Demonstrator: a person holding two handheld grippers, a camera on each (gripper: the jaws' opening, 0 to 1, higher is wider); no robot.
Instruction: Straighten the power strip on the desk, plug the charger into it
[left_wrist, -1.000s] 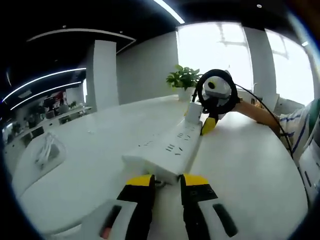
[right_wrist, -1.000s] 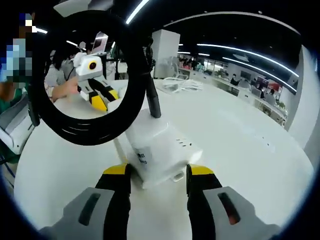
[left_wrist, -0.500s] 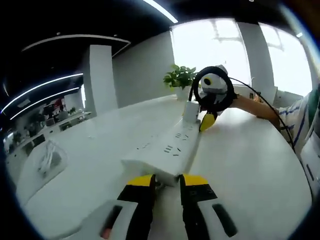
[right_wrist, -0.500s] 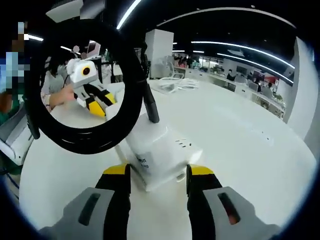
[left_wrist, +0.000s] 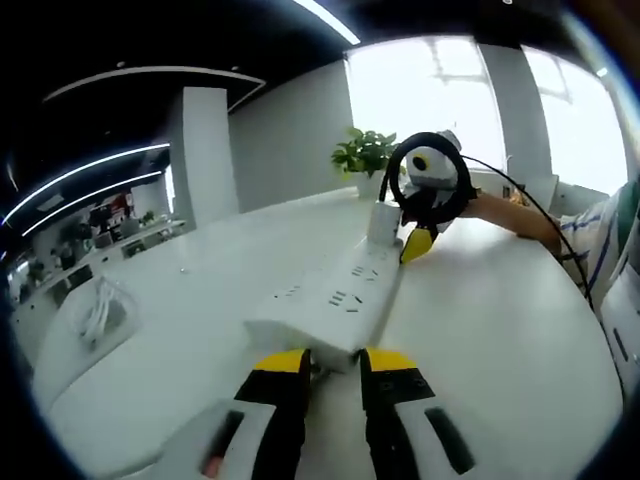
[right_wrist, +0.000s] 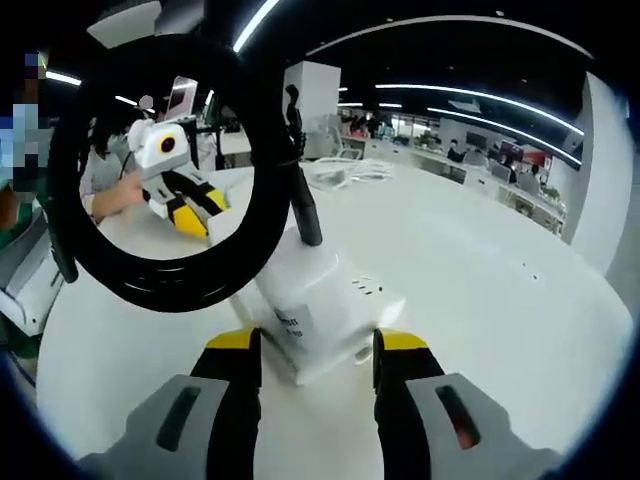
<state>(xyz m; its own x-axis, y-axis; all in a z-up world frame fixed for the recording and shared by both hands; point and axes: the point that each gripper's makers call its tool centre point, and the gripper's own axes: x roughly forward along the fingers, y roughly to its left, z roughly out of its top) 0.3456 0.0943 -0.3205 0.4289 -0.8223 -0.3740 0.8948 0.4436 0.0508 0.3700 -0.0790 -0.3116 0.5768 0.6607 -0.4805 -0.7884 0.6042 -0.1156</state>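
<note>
Right now my left gripper (left_wrist: 332, 362) has its yellow-tipped jaws set against one end of the white power strip (left_wrist: 335, 300), mid-frame on the white desk (left_wrist: 500, 330); whether they pinch it I cannot tell. My right gripper (right_wrist: 312, 345) straddles the opposite end, jaws beside it, grip equally unclear. Its black cable (right_wrist: 160, 270) loops through the upper left. A potted plant (left_wrist: 365, 160) sits upper centre.
</note>
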